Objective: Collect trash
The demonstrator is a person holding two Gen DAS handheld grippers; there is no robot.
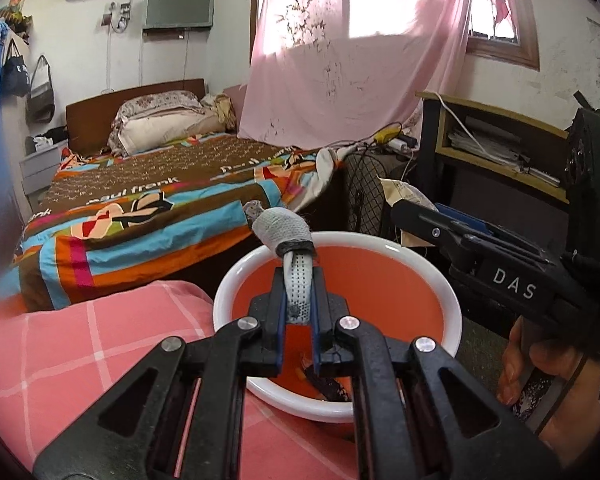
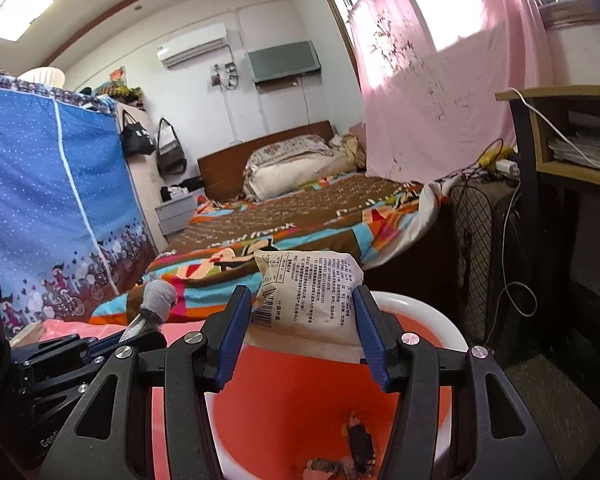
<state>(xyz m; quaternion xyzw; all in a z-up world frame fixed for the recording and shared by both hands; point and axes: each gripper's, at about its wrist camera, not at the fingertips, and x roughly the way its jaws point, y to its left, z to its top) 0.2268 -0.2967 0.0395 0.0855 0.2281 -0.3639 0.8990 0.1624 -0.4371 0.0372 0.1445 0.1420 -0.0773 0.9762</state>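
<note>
My left claw (image 1: 298, 316) is clamped on a rolled grey sock (image 1: 290, 240), long axis pointing away over the orange bin (image 1: 440, 280). My right claw (image 2: 300, 336) grips a snack packet (image 2: 312, 292) directly above the bin's opening; it is the nearer to dropping.

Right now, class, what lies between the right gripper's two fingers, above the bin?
A printed snack packet, held between the right gripper's blue fingers over the orange bin, in the right wrist view.
</note>
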